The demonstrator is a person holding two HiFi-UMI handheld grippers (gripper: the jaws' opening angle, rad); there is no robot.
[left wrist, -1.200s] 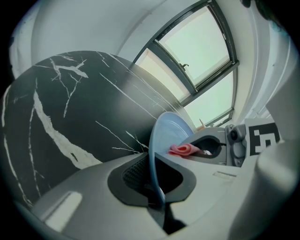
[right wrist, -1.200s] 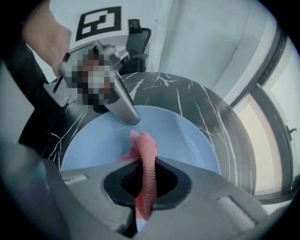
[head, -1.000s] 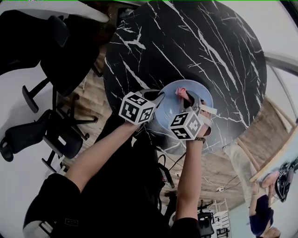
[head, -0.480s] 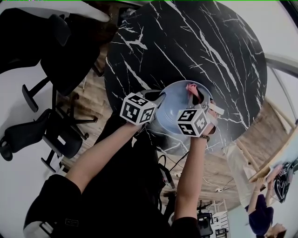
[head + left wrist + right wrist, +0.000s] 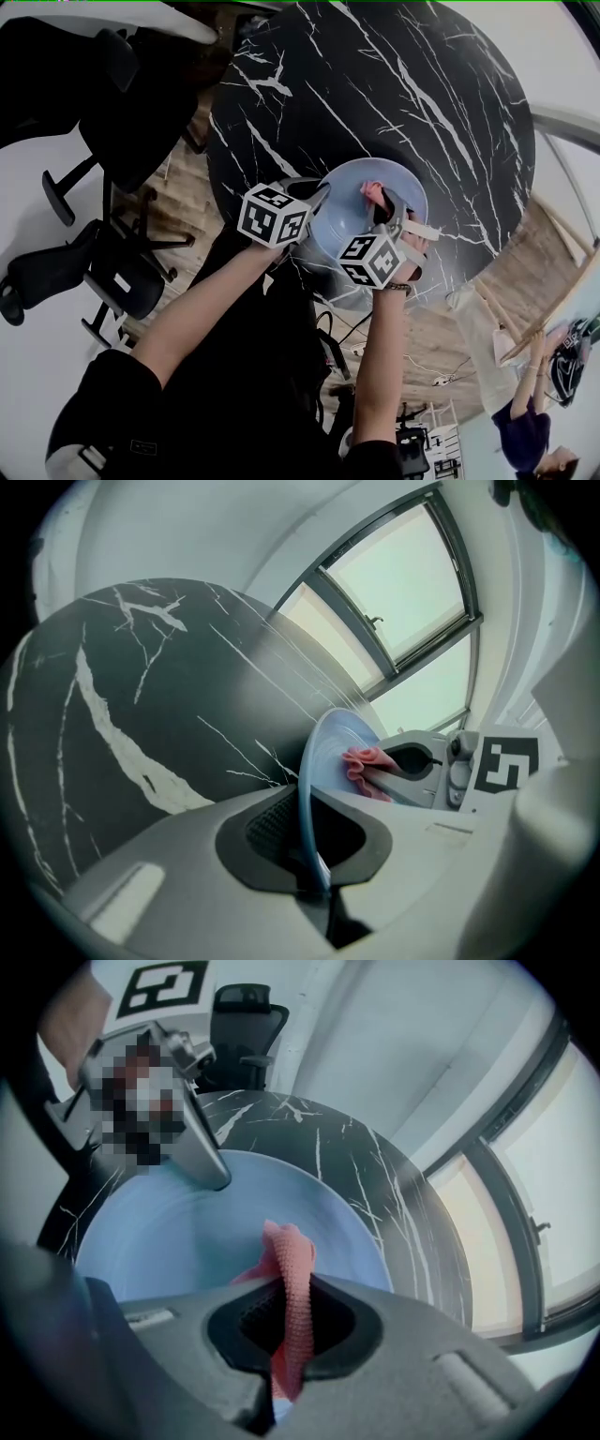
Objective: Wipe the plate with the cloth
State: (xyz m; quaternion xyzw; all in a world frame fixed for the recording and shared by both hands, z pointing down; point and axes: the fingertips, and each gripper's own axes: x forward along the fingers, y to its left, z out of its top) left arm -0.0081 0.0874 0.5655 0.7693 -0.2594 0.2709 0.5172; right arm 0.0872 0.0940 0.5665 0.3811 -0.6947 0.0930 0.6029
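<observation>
A pale blue plate (image 5: pixel 349 208) is held tilted over the near edge of the black marble table (image 5: pixel 375 103). My left gripper (image 5: pixel 314 199) is shut on its left rim; in the left gripper view the rim (image 5: pixel 307 799) runs edge-on between the jaws. My right gripper (image 5: pixel 384 208) is shut on a pink cloth (image 5: pixel 373 195) and presses it against the plate's face near the upper right. In the right gripper view the cloth (image 5: pixel 291 1283) stands folded between the jaws over the plate (image 5: pixel 178 1232). The cloth (image 5: pixel 367 766) also shows in the left gripper view.
The round table carries nothing else. Black office chairs (image 5: pixel 103 253) stand at the left on the wooden floor. A wooden chair frame (image 5: pixel 553 309) and a person (image 5: pixel 525 422) are at the lower right. A window (image 5: pixel 412 592) lies beyond the table.
My right gripper with the cloth slid right and up across the plate, then came back left and down to about where it began. The left gripper and plate stayed nearly still.
</observation>
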